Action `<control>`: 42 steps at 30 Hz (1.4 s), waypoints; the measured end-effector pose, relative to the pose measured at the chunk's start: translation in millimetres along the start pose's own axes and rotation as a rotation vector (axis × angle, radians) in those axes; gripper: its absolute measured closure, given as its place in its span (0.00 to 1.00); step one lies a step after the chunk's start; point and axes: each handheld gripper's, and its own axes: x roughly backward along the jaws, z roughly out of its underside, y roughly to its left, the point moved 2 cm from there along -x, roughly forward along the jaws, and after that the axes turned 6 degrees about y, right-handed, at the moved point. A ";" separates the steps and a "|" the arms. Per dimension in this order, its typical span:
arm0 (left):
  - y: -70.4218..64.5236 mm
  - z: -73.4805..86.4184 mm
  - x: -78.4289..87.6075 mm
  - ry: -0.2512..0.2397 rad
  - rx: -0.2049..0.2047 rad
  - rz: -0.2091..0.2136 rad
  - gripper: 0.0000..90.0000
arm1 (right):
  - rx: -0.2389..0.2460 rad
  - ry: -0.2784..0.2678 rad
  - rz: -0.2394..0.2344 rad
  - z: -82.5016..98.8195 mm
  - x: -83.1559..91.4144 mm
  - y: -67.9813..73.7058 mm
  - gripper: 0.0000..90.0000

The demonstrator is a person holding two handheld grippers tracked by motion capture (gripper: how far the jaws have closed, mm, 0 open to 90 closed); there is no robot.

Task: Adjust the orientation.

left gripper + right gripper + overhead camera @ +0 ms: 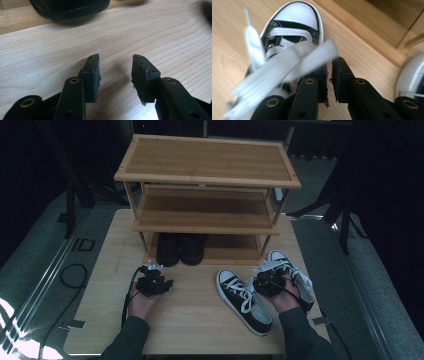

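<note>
A black-and-white sneaker [243, 301] lies on the table with loose white laces, and its mate [296, 272] lies to the right, partly under the person's hand. My right gripper [266, 272] sits between them. In the right gripper view its jaws [330, 65] stand a narrow gap apart with nothing pinched; a white lace [287, 62] drapes over the left jaw, above the sneaker's white toe [295, 15]. My left gripper [152, 270] rests low on the table, open and empty [115, 62], pointing at a black shoe [70, 8].
A three-tier bamboo shoe rack [207, 160] stands at the table's far side, with a pair of black shoes [180, 247] on its bottom shelf. Bare tabletop [195, 325] lies between the two hands. The rack's base board [372, 27] runs just past the sneaker's toe.
</note>
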 end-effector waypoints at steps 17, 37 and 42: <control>0.3 1.3 0.4 -0.001 -0.007 -0.003 0.64 | 0.031 -0.002 -0.045 20.1 51.9 9.8 0.90; -1.1 1.5 -0.4 -0.007 -0.018 -0.008 0.63 | 0.030 0.149 -0.085 20.7 1.8 20.6 0.91; -1.3 1.5 -0.4 -0.006 -0.023 -0.012 0.63 | 0.028 0.152 -0.084 21.2 0.4 20.5 0.97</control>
